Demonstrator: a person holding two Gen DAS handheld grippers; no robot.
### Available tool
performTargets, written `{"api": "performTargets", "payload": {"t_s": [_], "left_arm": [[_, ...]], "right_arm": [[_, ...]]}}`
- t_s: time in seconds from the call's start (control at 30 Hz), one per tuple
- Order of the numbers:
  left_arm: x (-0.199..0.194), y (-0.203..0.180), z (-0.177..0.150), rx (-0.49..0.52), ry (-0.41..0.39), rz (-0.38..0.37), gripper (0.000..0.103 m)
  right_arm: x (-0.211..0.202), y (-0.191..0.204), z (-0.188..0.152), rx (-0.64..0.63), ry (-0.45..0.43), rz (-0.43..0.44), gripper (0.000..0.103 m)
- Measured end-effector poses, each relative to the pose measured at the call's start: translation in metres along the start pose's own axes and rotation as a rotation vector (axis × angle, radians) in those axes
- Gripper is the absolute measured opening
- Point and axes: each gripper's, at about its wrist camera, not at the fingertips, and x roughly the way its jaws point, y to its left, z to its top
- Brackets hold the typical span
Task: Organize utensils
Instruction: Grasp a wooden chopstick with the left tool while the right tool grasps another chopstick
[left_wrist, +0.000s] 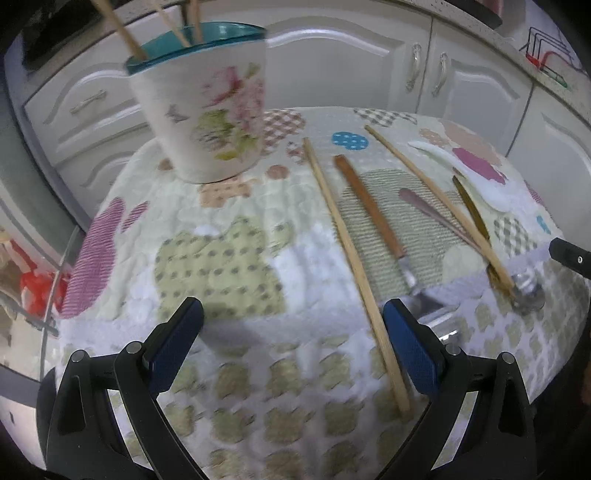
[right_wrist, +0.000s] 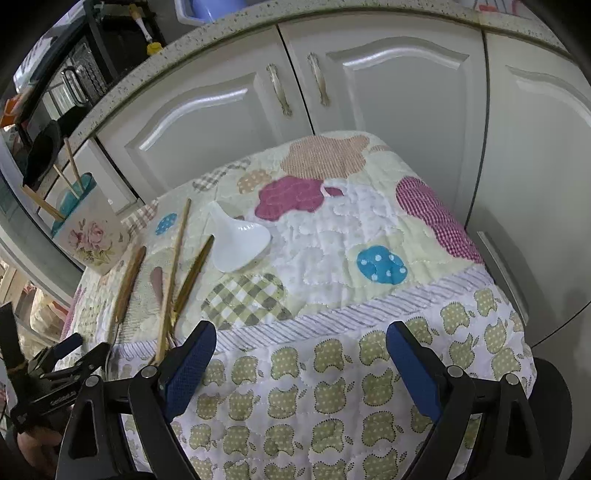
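Both grippers stand wide with nothing between the pads: the left gripper (left_wrist: 293, 328) hovers over the quilt (left_wrist: 207, 258), one chopstick (left_wrist: 351, 258) passing just beside its right finger (other utensils lie farther right); the right gripper (right_wrist: 301, 354) sits right of them, the floral cup (left_wrist: 207, 110) beyond

The cup (left_wrist: 207, 110) stands at the far left of the quilt (left_wrist: 221, 258) with chopsticks (left_wrist: 122, 29) in it. To its right lie a chopstick (left_wrist: 347, 251), a knife (left_wrist: 373, 218), a spoon (left_wrist: 432, 214) and another chopstick (left_wrist: 436, 195). Cabinets (left_wrist: 332, 62) stand behind.
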Motion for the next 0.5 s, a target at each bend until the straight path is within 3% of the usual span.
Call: {"api": "performTargets", "payload": {"t_s": [0.2,0.3,0.4,0.5], "left_arm": [[-0.021,0.026,-0.009,-0.081,-0.035,0.004,0.084],[-0.025,0.032,-0.012,-0.109,-0.012,-0.065,0.084],[-0.030,0.021,-0.016,-0.065,-0.001,-0.111,0.084],[-0.031,0.003,-0.017,0.012,0.001,-0.083,0.084]], "right_arm": [[0.002,-0.003,-0.002,0.026,0.013,0.001,0.093],[0.003,0.000,-0.002,0.013,0.019,-0.009,0.095],[0.005,0.002,-0.002,0.003,0.023,-0.013,0.096],[0.005,0.002,-0.002,0.005,0.024,-0.010,0.097]]}}
